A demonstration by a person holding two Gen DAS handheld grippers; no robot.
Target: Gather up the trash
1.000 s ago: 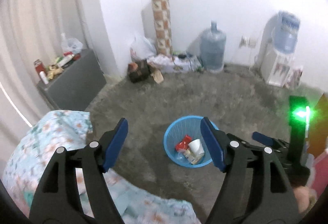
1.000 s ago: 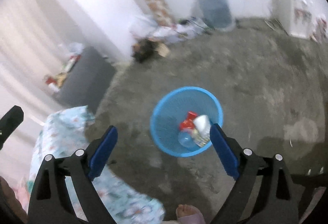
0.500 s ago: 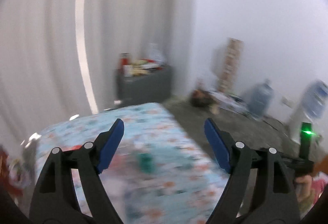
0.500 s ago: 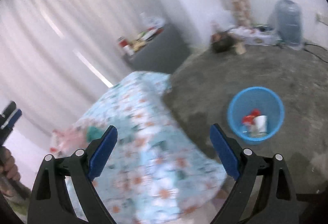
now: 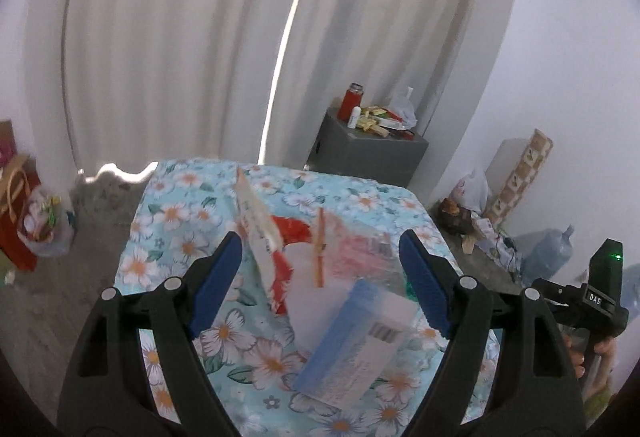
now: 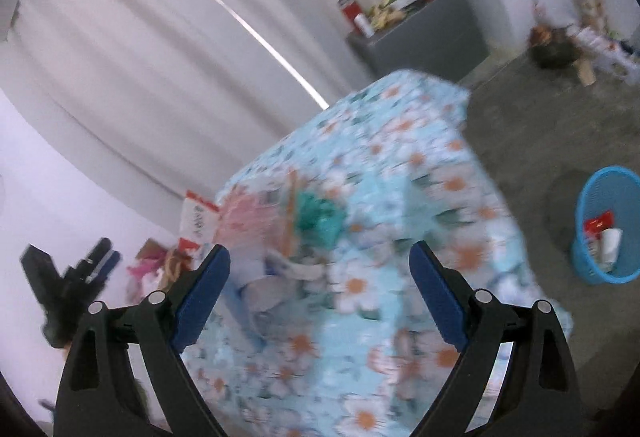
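Trash (image 5: 352, 301): a loose heap of packaging lies on the table, made up of a blue-and-white box with a barcode, a red-and-white carton standing on edge, a pink wrapper and a crumpled green piece (image 6: 320, 217).
Table (image 5: 180, 213): covered by a light-blue cloth printed with white and orange flowers.
Left gripper (image 5: 320, 281): jaws wide apart with nothing pressed between the blue pads; it hangs above the heap, and the box and carton show through the gap.
Right gripper (image 6: 320, 285): jaws equally wide and empty, aimed across the table top; this view is blurred.
Blue basket (image 6: 608, 225): stands on the grey floor well apart from the table, with a red packet and a white cup inside.
Grey cabinet (image 5: 368, 153): beside the white curtain, carrying a red flask and small clutter.
Water jug (image 5: 548, 253): on the floor near the far wall.
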